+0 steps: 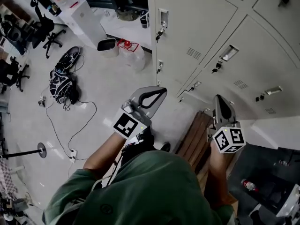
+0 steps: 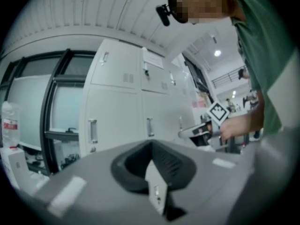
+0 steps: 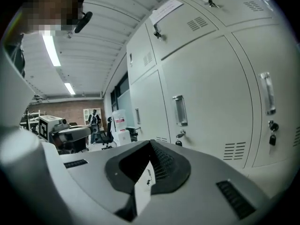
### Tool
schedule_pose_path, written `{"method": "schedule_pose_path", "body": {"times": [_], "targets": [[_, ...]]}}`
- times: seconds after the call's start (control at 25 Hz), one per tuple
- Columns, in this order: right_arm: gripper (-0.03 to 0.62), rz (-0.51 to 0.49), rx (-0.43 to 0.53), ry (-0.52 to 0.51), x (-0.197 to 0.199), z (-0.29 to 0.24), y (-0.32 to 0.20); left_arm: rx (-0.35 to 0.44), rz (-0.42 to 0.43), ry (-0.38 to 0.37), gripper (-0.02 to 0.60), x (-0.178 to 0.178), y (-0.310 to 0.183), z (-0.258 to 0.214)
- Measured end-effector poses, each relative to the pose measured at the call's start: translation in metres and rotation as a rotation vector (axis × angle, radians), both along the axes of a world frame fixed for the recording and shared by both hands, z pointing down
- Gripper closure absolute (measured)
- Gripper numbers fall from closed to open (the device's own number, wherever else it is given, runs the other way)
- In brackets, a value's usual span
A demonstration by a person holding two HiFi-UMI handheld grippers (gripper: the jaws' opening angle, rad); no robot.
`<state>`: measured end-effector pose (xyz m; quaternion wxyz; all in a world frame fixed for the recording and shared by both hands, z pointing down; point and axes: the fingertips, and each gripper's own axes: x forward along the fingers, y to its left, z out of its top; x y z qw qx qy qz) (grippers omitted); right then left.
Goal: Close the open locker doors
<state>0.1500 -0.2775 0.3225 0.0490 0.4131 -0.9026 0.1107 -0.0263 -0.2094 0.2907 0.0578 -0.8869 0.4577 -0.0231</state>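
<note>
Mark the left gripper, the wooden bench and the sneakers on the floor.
left gripper [image 1: 161, 93]: head view, at its fingertips, jaws together.
wooden bench [image 1: 191, 139]: head view, on its slatted top.
sneakers [image 1: 68, 59]: head view, on the shoe farther from the person.

The right tongs have their jaws pressed together with nothing between them. From 12 to 3 o'clock stand pale locker doors (all shut here), with keys dangling at 3 o'clock.
</note>
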Motion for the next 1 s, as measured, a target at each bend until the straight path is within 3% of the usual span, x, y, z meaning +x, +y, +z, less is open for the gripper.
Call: {"method": "schedule_pose_path", "body": {"times": [0.24, 0.48, 1.0], "targets": [[0.589, -0.119, 0.074, -0.026, -0.002, -0.054, 0.045, 0.085, -0.021, -0.075, 0.583, 0.004, 0.021, -0.029], [0.589, -0.213, 0.122, -0.027, -0.001, -0.084, 0.089, 0.112, -0.039, -0.145, 0.583, 0.009, 0.044, -0.033], [0.589, -0.278, 0.151, 0.024, 0.025, -0.099, 0.132, 0.130, -0.090, -0.150, 0.583, 0.017, 0.077, -0.037]]}}
